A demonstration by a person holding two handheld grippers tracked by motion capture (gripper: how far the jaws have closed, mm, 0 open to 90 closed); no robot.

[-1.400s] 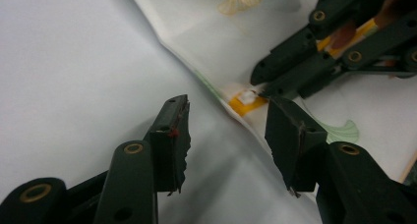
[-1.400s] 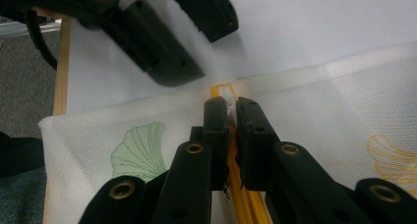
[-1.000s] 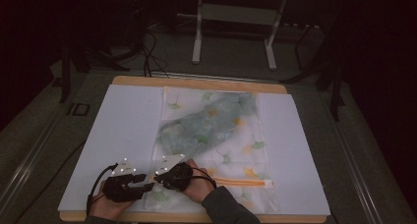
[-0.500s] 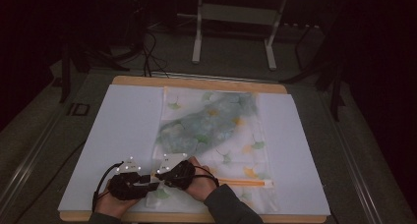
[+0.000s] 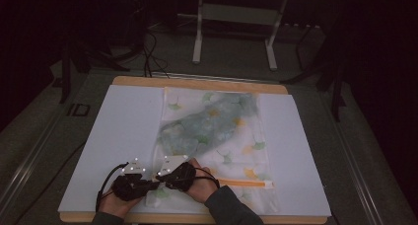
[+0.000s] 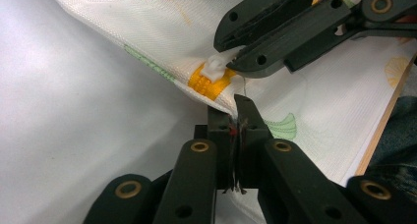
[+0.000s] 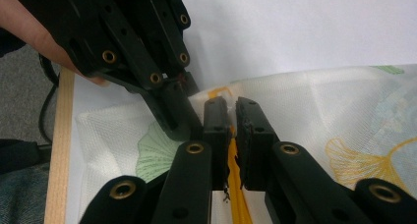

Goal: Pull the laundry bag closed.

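Left gripper (image 6: 239, 117) has just been closing and now pinches the mesh bag (image 6: 314, 101) at its corner; right gripper (image 6: 235, 63) clamps the white zipper pull (image 6: 215, 67).

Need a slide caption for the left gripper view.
Left gripper shut on the mesh bag's corner; right gripper nips the white zipper pull.

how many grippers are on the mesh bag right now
2. The left gripper is shut on the edge of the mesh bag beside its orange zipper end. The right gripper is shut on the white zipper pull.
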